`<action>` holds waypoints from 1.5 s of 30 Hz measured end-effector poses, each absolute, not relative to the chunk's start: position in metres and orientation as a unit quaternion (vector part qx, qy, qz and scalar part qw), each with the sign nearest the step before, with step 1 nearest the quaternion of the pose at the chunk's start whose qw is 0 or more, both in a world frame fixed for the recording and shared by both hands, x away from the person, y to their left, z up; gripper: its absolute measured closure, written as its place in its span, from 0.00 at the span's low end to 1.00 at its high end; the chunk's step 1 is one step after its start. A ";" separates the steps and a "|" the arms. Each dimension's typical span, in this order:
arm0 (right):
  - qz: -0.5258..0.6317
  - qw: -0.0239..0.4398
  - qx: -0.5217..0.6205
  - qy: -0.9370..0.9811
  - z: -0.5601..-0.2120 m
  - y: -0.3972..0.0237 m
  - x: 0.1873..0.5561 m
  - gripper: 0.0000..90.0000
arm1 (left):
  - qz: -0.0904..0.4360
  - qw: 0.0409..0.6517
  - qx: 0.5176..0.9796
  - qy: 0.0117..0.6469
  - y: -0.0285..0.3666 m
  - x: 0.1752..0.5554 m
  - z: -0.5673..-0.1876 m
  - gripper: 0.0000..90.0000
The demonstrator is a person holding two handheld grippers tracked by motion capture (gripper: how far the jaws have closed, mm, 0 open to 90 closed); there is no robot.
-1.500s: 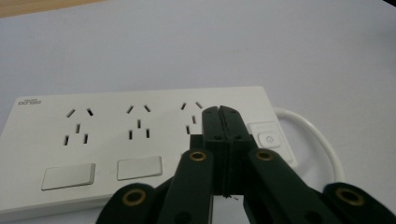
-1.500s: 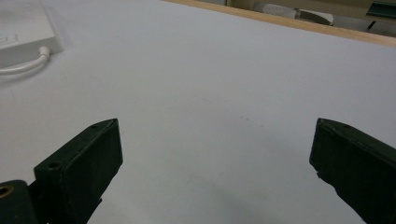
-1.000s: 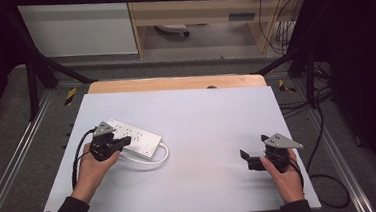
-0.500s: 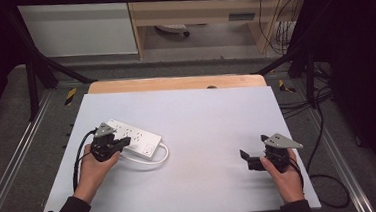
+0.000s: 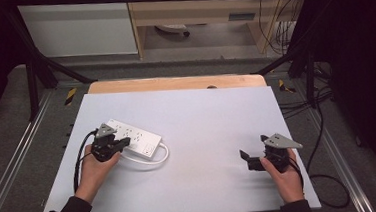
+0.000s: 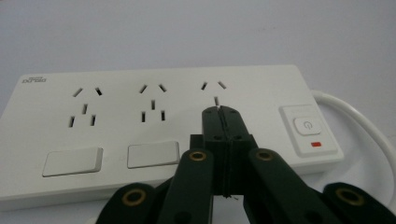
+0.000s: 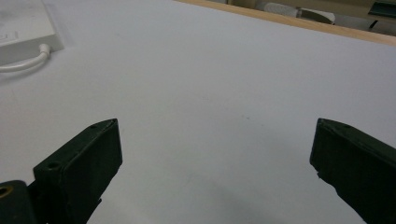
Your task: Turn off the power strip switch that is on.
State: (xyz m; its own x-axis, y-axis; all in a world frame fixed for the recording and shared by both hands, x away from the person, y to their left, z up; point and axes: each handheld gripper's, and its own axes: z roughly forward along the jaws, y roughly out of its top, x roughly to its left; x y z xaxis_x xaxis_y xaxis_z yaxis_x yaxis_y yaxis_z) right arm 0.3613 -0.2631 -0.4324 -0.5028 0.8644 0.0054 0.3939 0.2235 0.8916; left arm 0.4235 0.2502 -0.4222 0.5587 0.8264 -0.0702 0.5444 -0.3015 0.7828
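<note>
A white power strip (image 6: 154,135) with a white cord (image 5: 155,160) lies left of centre on a pale grey-lilac table top (image 5: 202,120); a small red mark sits under its switch (image 6: 306,127). Both grippers (image 6: 222,116) (image 7: 210,163) are black. A tan wooden edge (image 5: 174,83) crosses the upper middle.

Black hand-held gripper (image 5: 120,144) with brass-ringed screws, grey triangular plate, dark sleeves.

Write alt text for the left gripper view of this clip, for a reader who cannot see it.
The left gripper, its two black jaws closed together, points at a white power strip lying on a pale table. The tips sit over the third socket group, beside the strip's power button with its small red indicator; a white cable leaves the strip's right end.
</note>
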 end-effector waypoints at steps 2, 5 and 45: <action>0.454 0.259 0.426 0.738 -0.432 -0.263 0.361 0.03 | 0.178 0.399 0.787 0.436 0.250 0.424 -0.423 1.00; 0.454 0.259 0.426 0.738 -0.432 -0.263 0.361 0.03 | 0.178 0.398 0.787 0.437 0.250 0.425 -0.425 1.00; 0.451 0.261 0.424 0.741 -0.433 -0.263 0.362 0.03 | 0.173 0.395 0.789 0.437 0.248 0.427 -0.431 1.00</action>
State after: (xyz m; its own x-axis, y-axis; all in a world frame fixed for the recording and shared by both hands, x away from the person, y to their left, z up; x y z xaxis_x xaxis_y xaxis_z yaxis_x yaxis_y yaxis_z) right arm 0.3618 -0.2625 -0.4331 -0.5049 0.8632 -0.0055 0.3927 0.2353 0.8891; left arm 0.4268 0.2485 -0.4312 0.5582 0.8267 -0.0714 0.5529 -0.3064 0.7749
